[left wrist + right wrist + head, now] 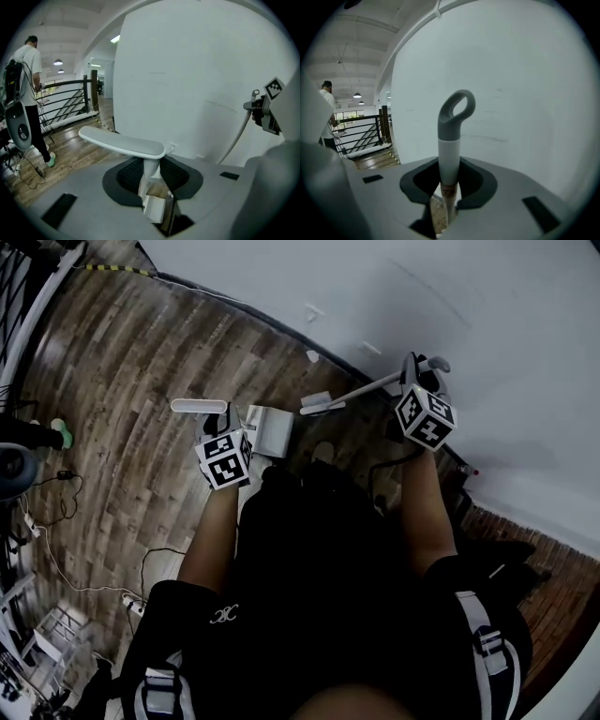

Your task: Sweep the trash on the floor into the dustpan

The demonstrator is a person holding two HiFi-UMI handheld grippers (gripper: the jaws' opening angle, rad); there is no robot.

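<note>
My left gripper point(228, 435) is shut on the upright stem of a white dustpan point(268, 431), whose flat T-shaped handle top point(123, 140) stands above the jaws. The pan point(154, 208) hangs below them over the wooden floor. My right gripper point(420, 382) is shut on a broom handle point(451, 140) with a grey loop end point(457, 108). The broom pole point(361, 390) slants down left to its head point(316, 405), just right of the dustpan. Small white scraps point(312, 355) lie on the floor near the wall's base.
A white wall point(431, 296) runs close ahead and to the right. Cables point(56, 554) and a power strip point(132, 605) lie on the floor at the left. A person in a white shirt point(26, 70) stands by a black railing point(70, 101) far left.
</note>
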